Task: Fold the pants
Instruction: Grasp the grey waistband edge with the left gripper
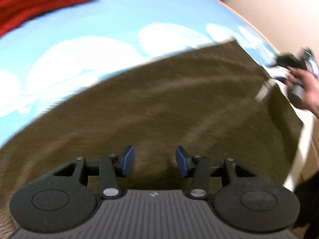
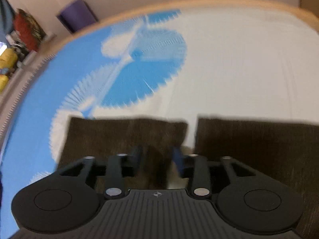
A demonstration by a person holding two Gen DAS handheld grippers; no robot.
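Observation:
Dark olive-brown pants (image 1: 169,103) lie flat on a blue and white patterned cloth (image 1: 89,39). My left gripper (image 1: 154,162) hovers over the near part of the pants, open, with nothing between its blue pads. In the right wrist view, two leg ends of the pants (image 2: 127,135) lie side by side with a strip of white cloth between them. My right gripper (image 2: 157,159) hangs over the inner edge of the left leg end, jaws apart; the blur hides whether the pads touch fabric. A person's hand (image 1: 307,91) shows at the far right edge of the pants.
A red garment (image 1: 39,0) is bunched at the far left of the cloth. The surface has a wooden rim (image 2: 219,2). Beyond it stand a purple block (image 2: 76,15) and red and yellow clutter (image 2: 26,31) along the wall.

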